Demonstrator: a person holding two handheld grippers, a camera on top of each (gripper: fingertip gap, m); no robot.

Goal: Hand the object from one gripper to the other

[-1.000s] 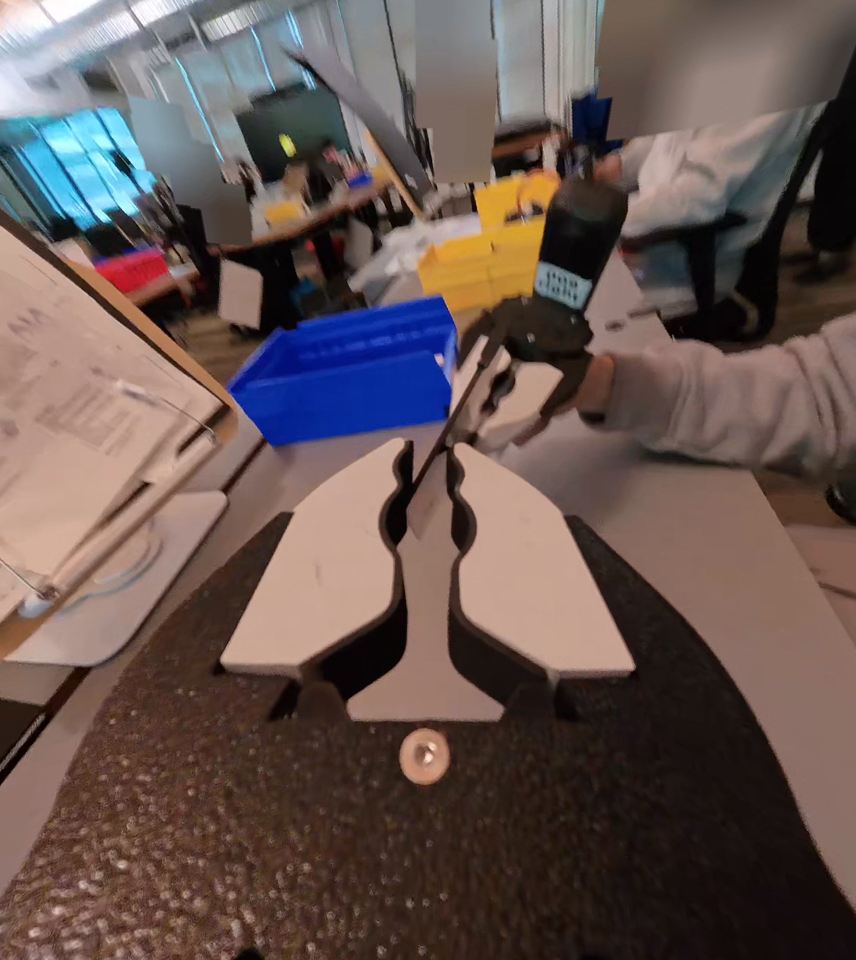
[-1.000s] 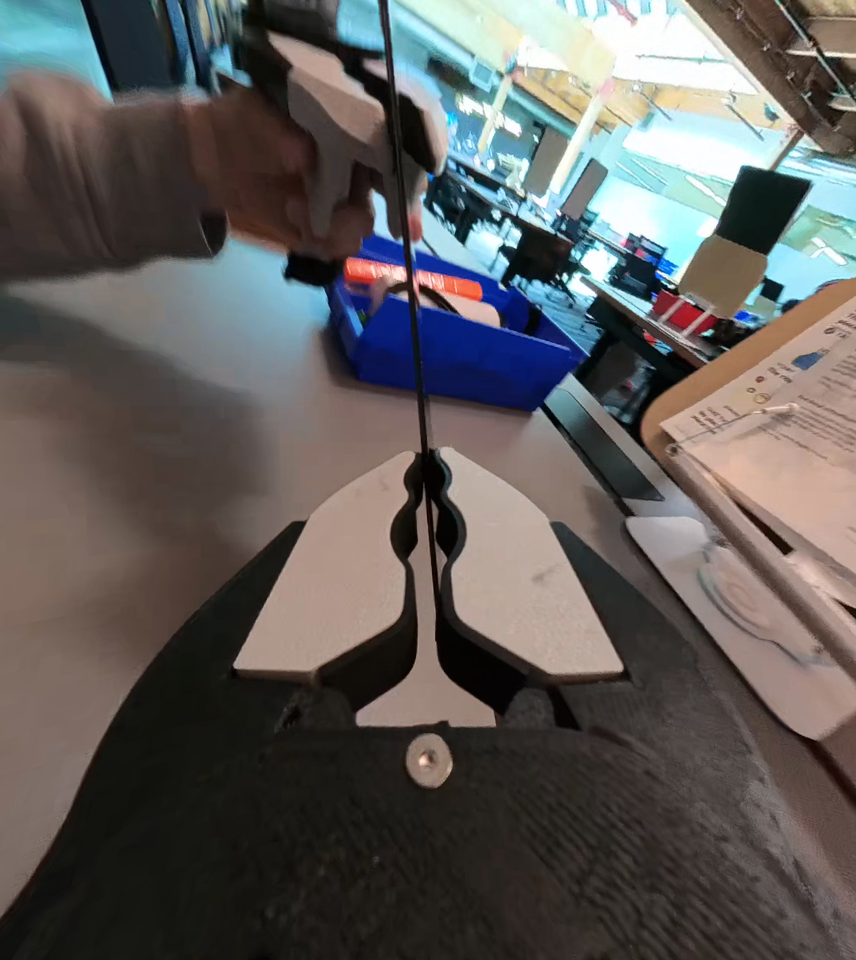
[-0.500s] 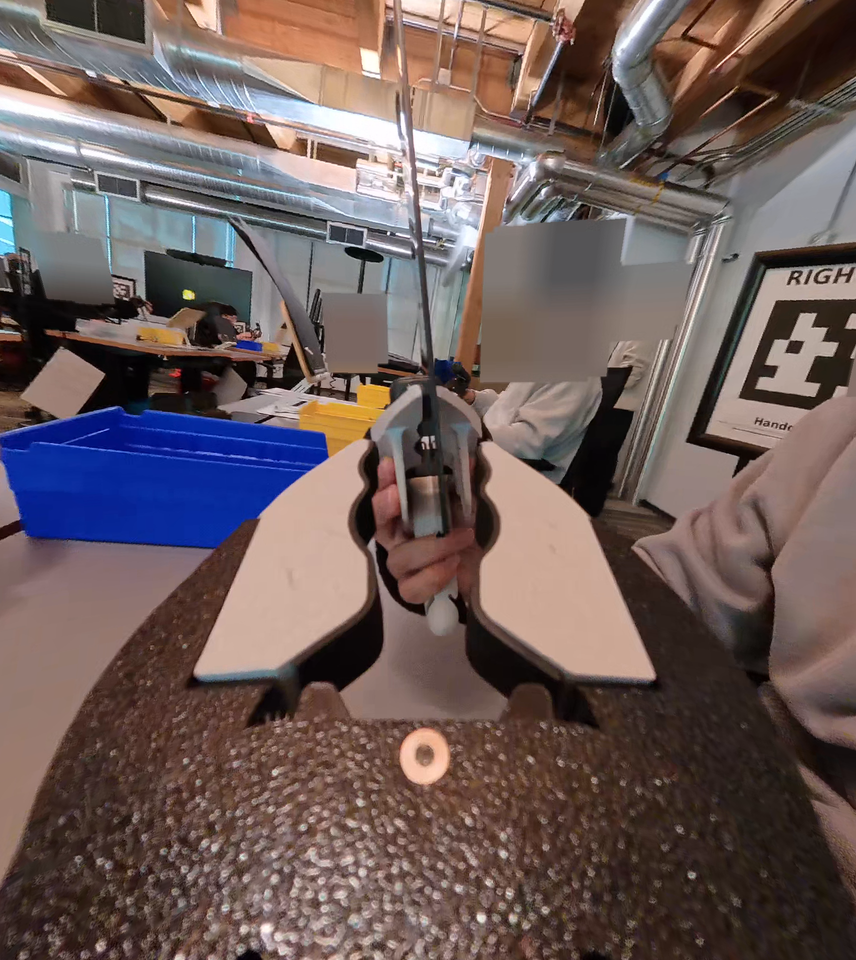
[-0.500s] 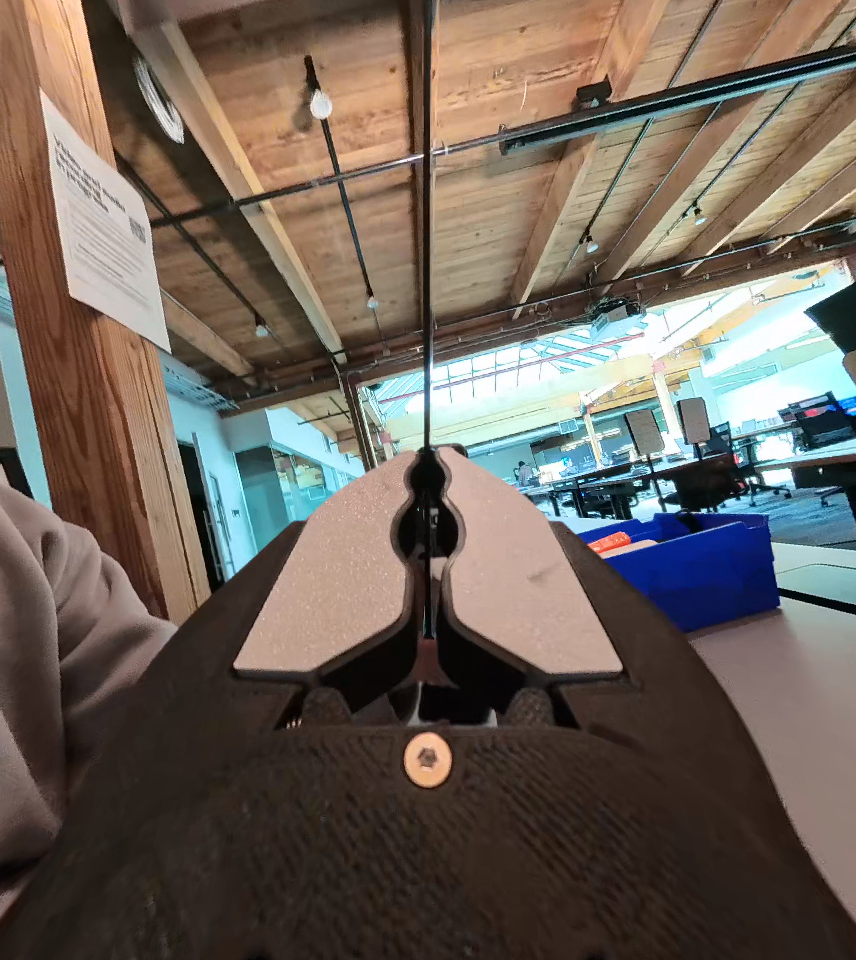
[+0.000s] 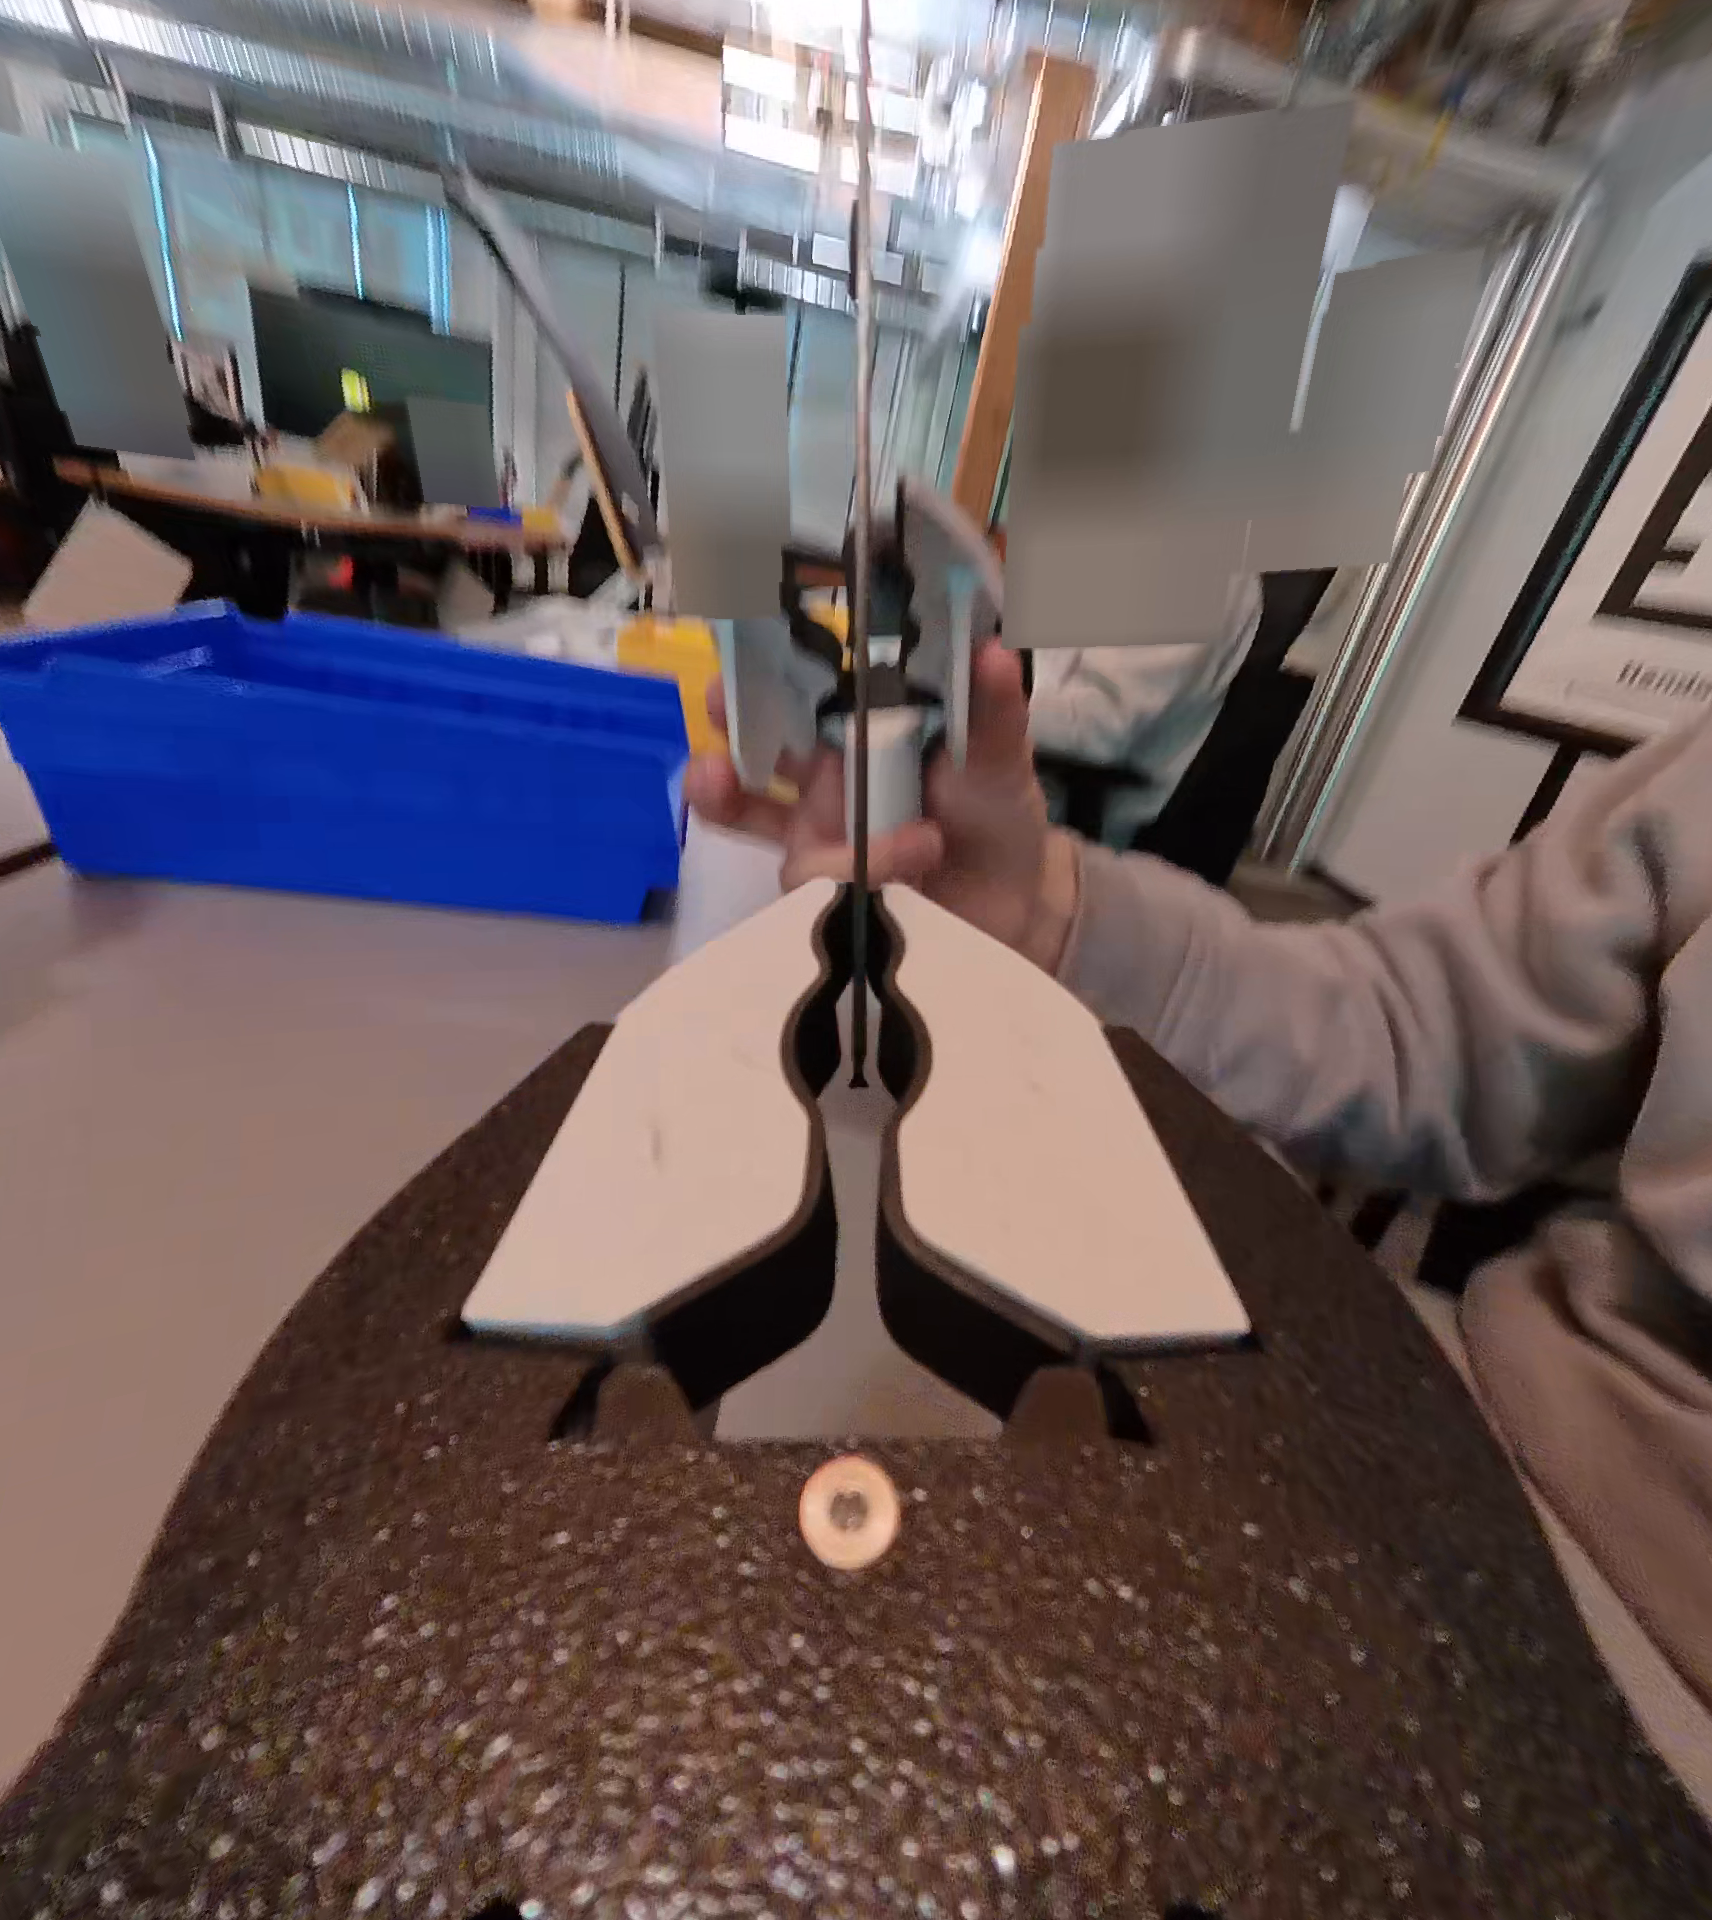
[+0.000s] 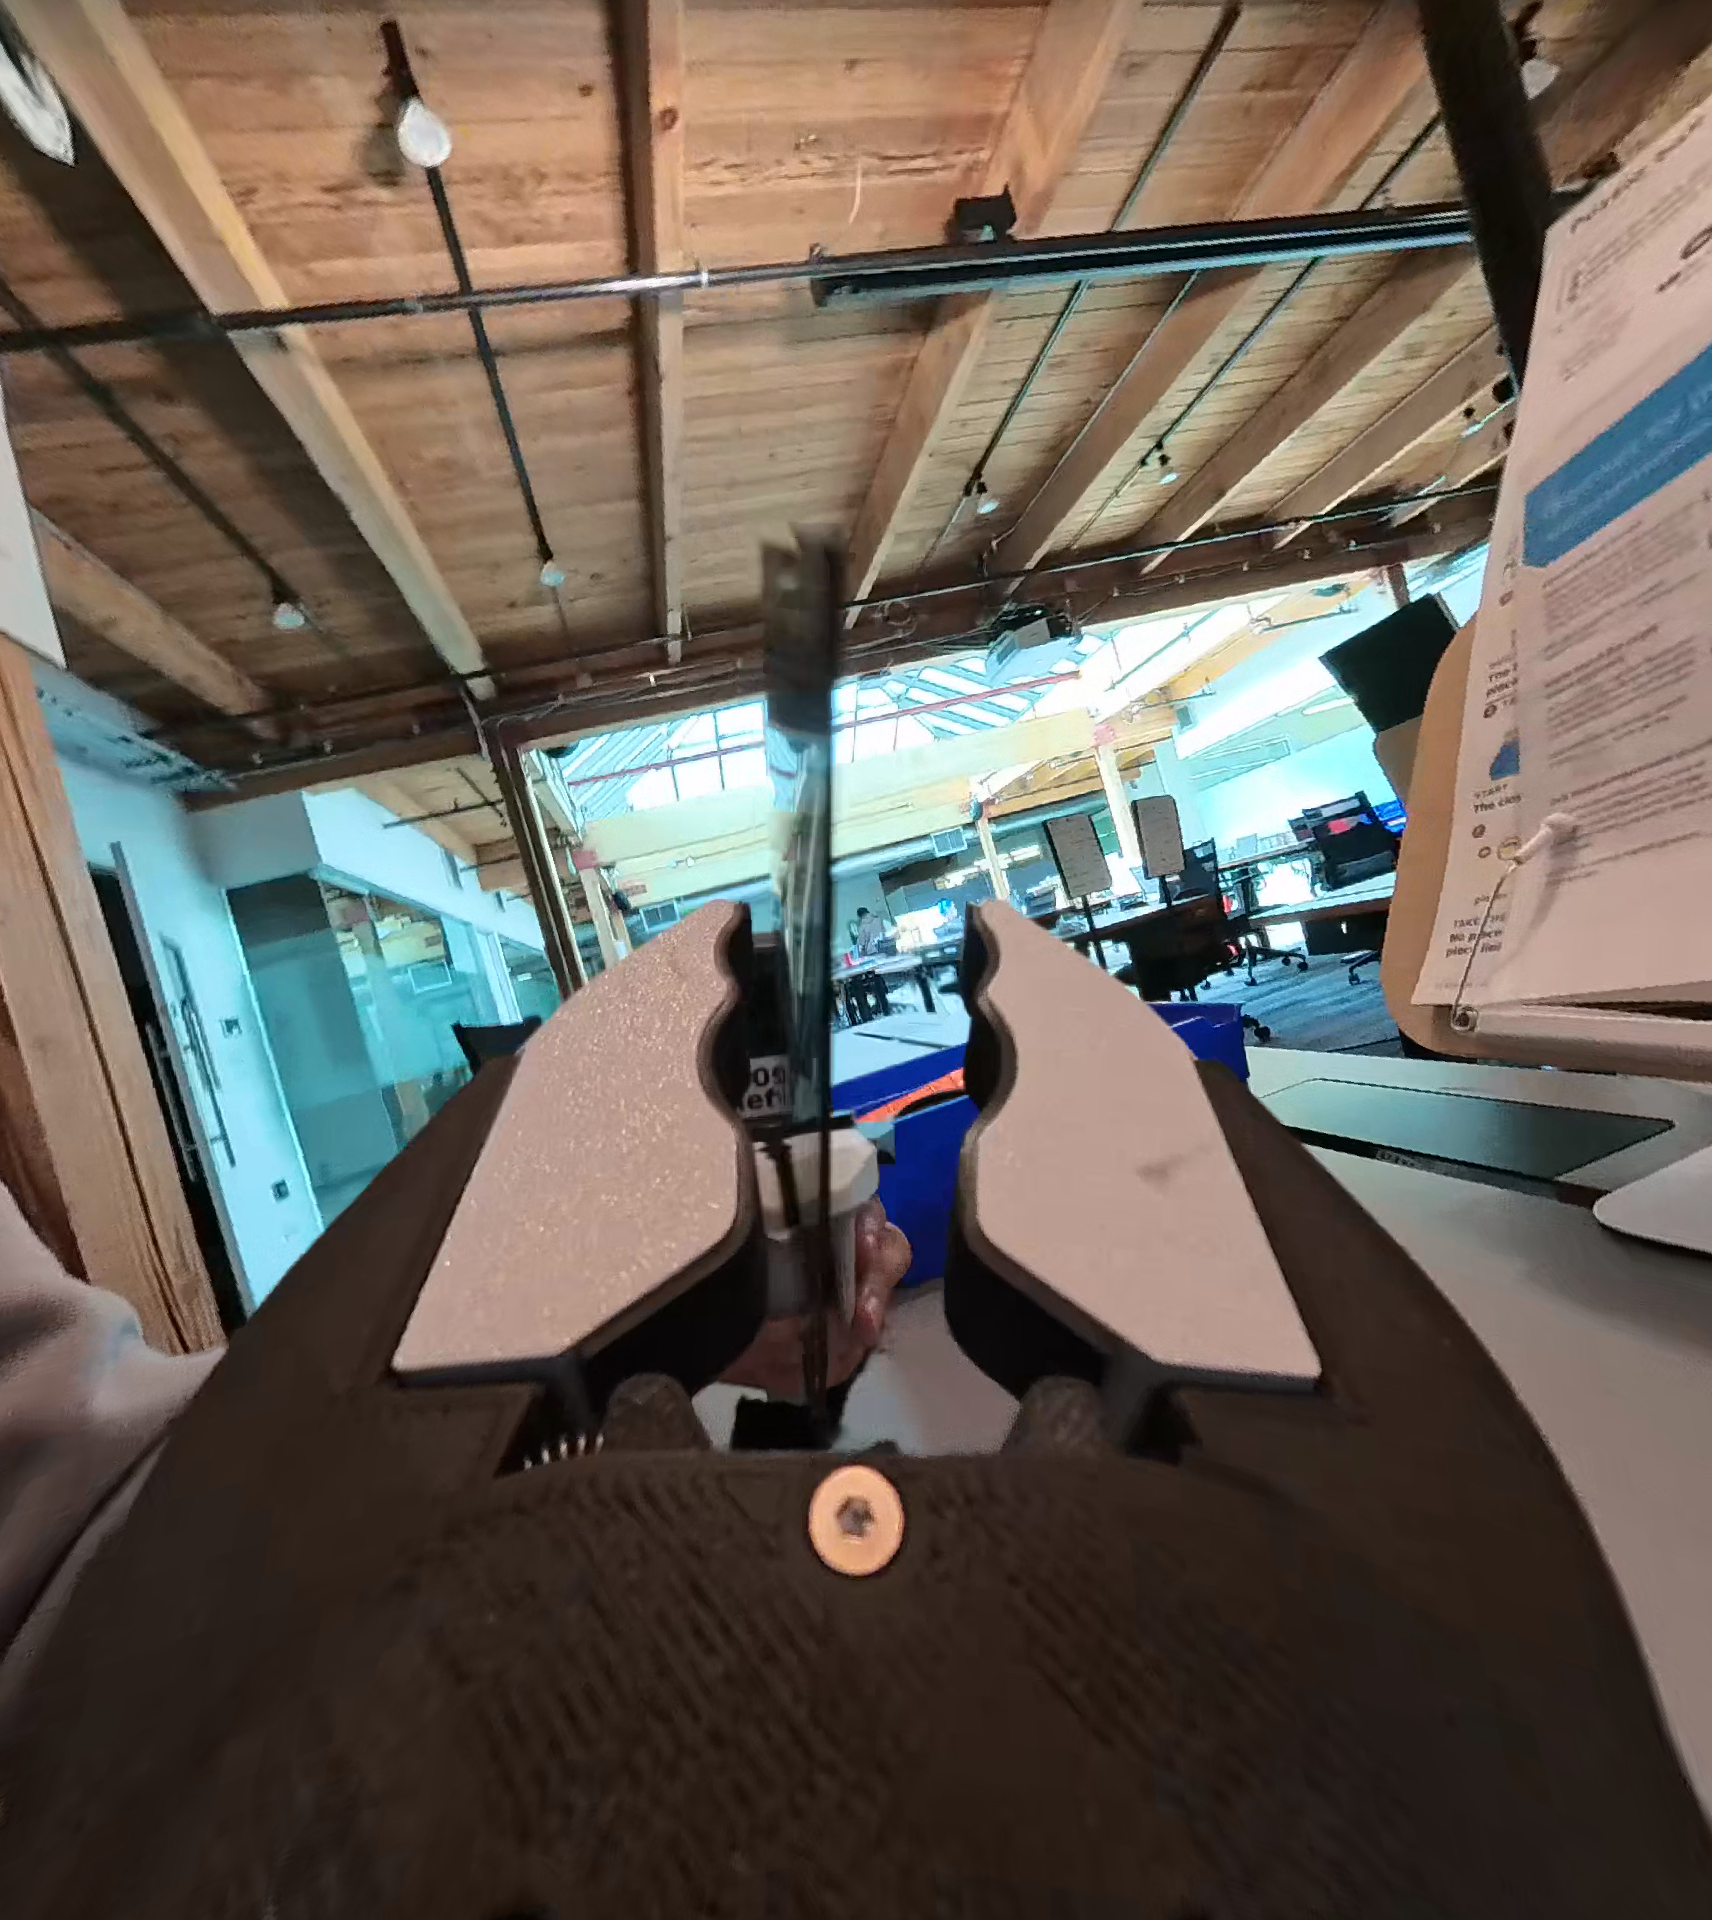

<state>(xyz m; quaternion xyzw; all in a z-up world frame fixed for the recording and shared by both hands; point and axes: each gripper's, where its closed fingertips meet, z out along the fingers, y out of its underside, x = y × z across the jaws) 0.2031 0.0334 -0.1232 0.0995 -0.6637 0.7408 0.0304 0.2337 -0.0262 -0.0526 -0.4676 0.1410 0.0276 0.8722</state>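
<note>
Grey tabletop and a blue plastic bin sit behind my two grippers, which meet just right of that bin. My left gripper is now clenched on the lower end of the thin, flat black strip, where a moment ago it stood spread around it. My right gripper, pinching the strip half a second ago, has sprung apart with the strip loose between its fingers, so I judge the handover done.

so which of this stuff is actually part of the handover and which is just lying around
In the job:
- thin black strip
- left gripper, shut on the strip
- right gripper, open around it

Just lying about:
- blue bin
- paper sheets on a stand
- grey table
</note>
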